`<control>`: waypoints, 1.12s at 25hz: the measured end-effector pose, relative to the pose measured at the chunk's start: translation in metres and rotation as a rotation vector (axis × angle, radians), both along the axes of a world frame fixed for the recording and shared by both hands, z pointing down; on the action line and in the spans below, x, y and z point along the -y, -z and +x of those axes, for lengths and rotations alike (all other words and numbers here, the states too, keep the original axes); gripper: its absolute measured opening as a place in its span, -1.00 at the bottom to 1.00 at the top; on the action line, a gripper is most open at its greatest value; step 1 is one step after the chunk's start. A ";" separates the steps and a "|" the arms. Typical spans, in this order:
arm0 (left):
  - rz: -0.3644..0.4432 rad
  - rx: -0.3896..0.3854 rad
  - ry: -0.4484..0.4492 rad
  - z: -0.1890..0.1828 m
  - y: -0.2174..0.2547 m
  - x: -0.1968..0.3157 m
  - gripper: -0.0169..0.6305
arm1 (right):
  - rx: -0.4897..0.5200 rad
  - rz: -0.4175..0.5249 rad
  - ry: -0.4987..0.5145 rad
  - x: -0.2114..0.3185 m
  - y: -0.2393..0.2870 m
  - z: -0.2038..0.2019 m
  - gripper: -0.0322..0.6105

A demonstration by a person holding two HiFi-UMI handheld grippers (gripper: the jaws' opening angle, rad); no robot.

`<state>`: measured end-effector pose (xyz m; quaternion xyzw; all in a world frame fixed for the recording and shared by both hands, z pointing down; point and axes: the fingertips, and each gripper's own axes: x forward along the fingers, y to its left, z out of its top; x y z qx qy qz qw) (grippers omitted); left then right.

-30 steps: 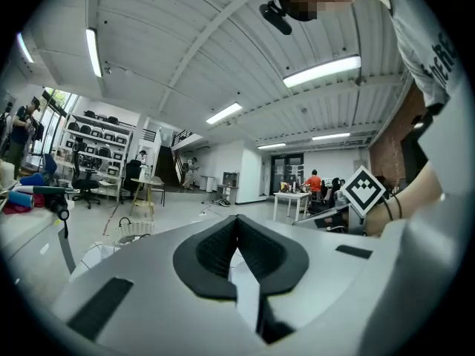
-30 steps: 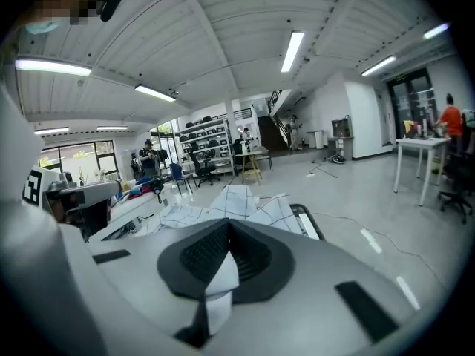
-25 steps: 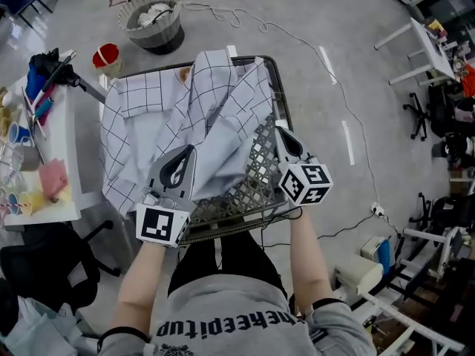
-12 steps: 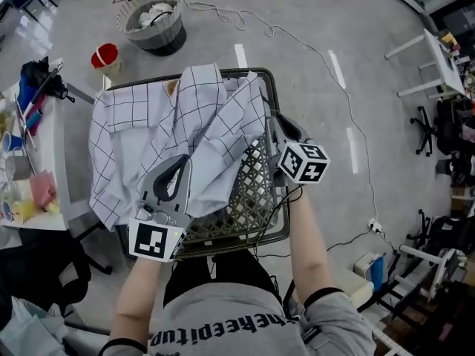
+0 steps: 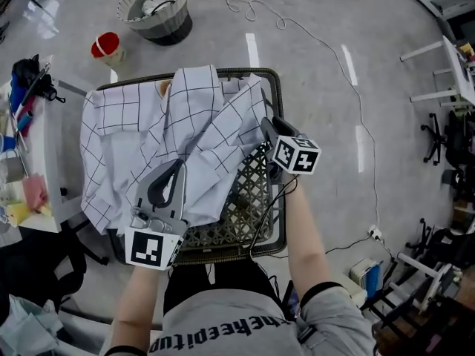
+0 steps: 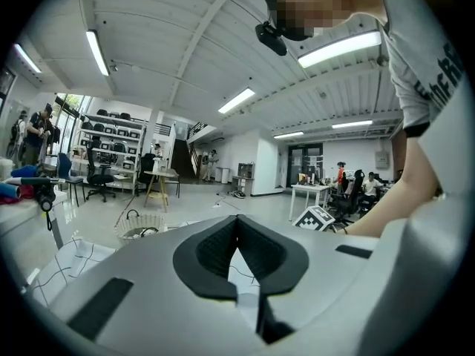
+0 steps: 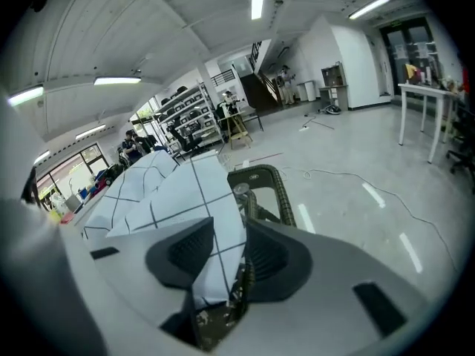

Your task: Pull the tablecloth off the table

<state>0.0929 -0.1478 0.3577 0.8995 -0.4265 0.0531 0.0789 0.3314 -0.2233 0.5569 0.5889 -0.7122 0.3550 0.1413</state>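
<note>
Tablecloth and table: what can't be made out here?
- Left gripper view: the left gripper has its fingers shut, but they themselves hide whether the tablecloth is pinched.
- Head view: the tablecloth covers most of the table top, and the top hides the legs.
- Head view: the contents of the basket are too small to name.

Grey polished floor (image 5: 415, 124), round basket (image 5: 154, 10), trailing white cable (image 5: 280, 23), ceiling strip lights (image 6: 97, 50)
</note>
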 end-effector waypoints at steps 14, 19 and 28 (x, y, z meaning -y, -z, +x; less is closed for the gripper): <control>-0.028 0.004 0.009 0.011 -0.013 0.006 -0.91 | -0.103 -0.079 0.123 0.001 -0.022 -0.030 -0.87; -0.010 -0.009 0.019 0.002 -0.007 0.004 -0.91 | 0.112 0.050 0.063 0.004 0.029 -0.036 -0.87; -0.008 -0.022 0.033 -0.020 0.003 -0.008 -0.91 | 0.196 0.309 0.261 0.016 0.148 -0.089 -0.87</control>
